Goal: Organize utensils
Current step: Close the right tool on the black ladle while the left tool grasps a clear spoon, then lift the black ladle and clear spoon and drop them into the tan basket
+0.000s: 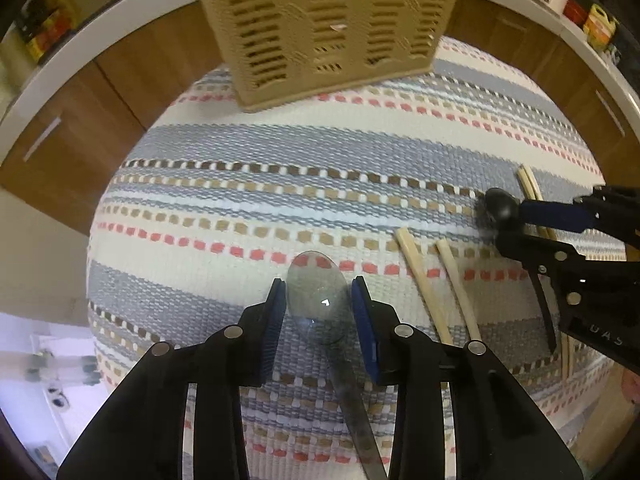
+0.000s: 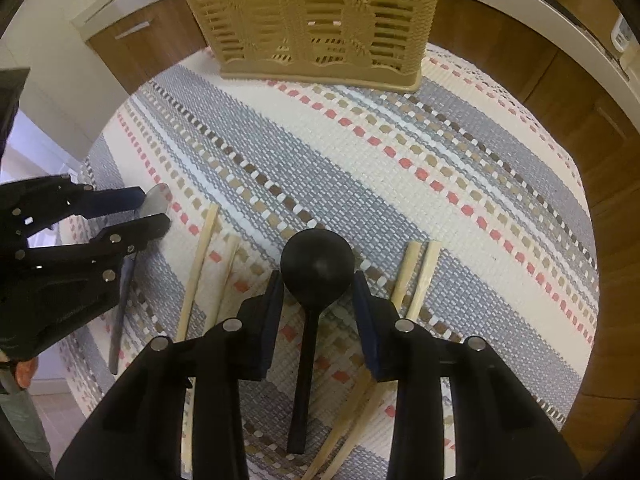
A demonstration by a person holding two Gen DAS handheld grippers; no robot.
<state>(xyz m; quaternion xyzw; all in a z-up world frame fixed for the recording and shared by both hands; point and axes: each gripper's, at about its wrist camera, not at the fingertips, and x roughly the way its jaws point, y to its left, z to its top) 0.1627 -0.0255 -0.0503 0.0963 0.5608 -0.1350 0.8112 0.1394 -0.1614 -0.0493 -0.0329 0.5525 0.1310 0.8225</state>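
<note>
Steel and black plastic make up the two spoons on the striped woven mat (image 1: pixel 280 160). The metal spoon (image 1: pixel 318 292) lies with its bowl between the pads of the left gripper (image 1: pixel 319 300); its handle runs back under the gripper and is cut off at the frame's lower edge. The pads stand close at either side of the bowl, but whether they press on it cannot be told. The black spoon (image 2: pixel 316 268) lies the same way between the pads of the right gripper (image 2: pixel 318 292), narrow gaps showing at both sides, so those pads are apart from it.

Four pale wooden chopsticks lie on the mat in two pairs: one pair (image 2: pixel 208 264) between the two spoons, the other pair (image 2: pixel 416 276) on the far side of the black spoon, partly hidden under the right gripper.

One tan slotted utensil basket (image 2: pixel 312 20) stands at the mat's far edge, its top cut off. A broad stretch of bare mat lies between it and the spoons. Beyond the mat's rounded edge are wooden cabinet doors (image 1: pixel 80 120) and a white countertop, blurred by the lens.
</note>
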